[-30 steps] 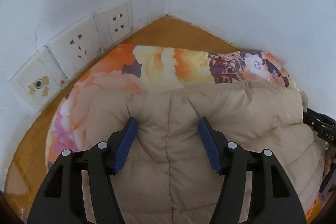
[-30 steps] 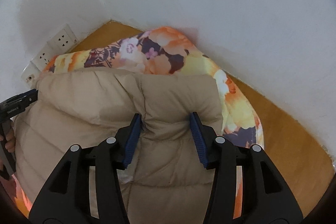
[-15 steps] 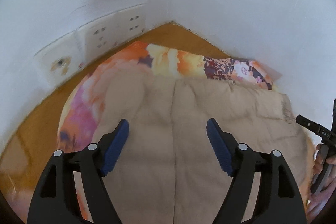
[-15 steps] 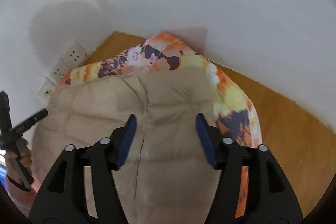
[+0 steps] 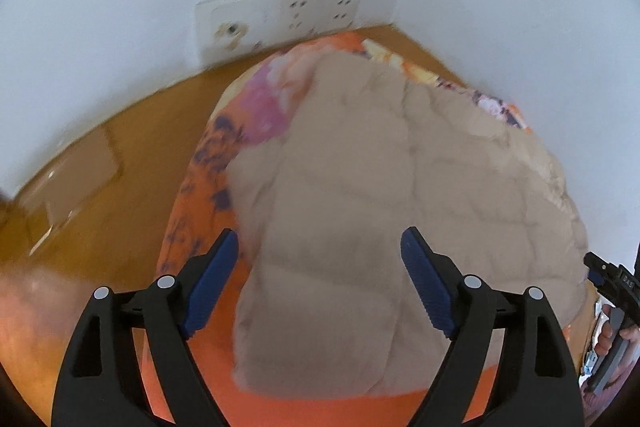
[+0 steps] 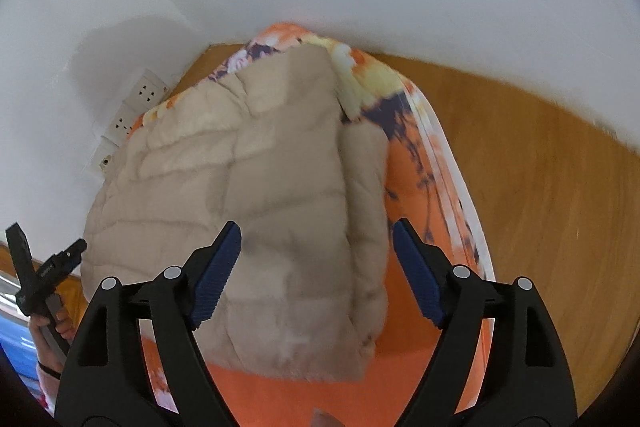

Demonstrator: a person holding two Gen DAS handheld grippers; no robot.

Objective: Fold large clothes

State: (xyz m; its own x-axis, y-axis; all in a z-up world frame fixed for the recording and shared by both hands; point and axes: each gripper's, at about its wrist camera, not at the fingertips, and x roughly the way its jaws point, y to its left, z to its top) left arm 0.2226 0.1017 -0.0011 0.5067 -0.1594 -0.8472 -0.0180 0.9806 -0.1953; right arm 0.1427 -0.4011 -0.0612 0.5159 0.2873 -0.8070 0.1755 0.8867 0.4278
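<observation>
A beige quilted puffer jacket (image 5: 380, 195) (image 6: 248, 195) lies folded into a compact block on an orange floral cloth (image 5: 200, 211) (image 6: 416, 187) in the corner of a wooden surface. My left gripper (image 5: 320, 267) hangs above the jacket's near left part with its jaws still opening and wide apart. The blue pads (image 5: 212, 283) touch nothing. My right gripper (image 6: 316, 267) hovers over the jacket's near right edge, jaws also opening, with only air between the pads (image 6: 416, 275). Each gripper shows at the edge of the other's view, held in a hand (image 5: 612, 331) (image 6: 48, 311).
White walls meet in the corner behind the jacket. Wall sockets (image 5: 280, 19) (image 6: 132, 111) sit low on the left wall. Bare wooden surface (image 5: 100, 179) (image 6: 540, 207) spreads to the left and right of the floral cloth.
Both grippers let go of the jacket's far edge, opened wider and drew back toward me. The jacket now lies flat and farther from the pads.
</observation>
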